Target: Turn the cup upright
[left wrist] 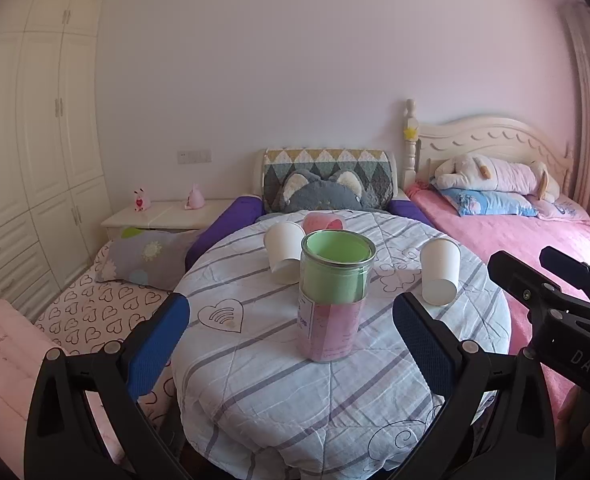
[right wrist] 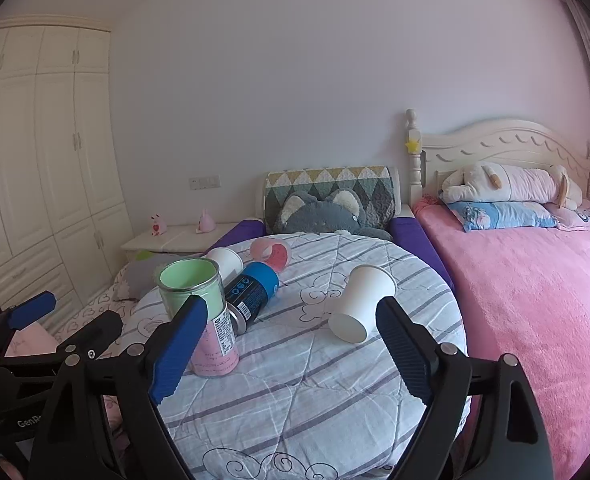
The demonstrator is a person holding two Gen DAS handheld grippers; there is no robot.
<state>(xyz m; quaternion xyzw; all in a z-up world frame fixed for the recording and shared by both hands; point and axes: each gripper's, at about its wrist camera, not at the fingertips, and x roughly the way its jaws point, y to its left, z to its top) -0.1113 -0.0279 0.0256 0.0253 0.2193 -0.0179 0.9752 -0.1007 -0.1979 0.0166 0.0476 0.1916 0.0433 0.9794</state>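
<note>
Starting left, our left gripper [left wrist: 291, 344] hangs wide open, nothing in it, lined up with the jar [left wrist: 335, 294] standing on the striped table [left wrist: 255, 380]. Behind the jar lie a white cup [left wrist: 283, 252], a pink cup [right wrist: 271, 253] and a blue can [right wrist: 251, 290]. Further right, another paper cup [right wrist: 361, 303] lies tipped on its side, just ahead of our right gripper [right wrist: 293, 344], fingers also spread apart.

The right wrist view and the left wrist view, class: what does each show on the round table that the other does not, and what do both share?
Only the right wrist view shows the blue-capped can lying behind the jar. Only the left wrist view shows the heart print on the cloth. Both share the upright jar, two tipped white cups, the tipped pink cup and both open grippers.
</note>
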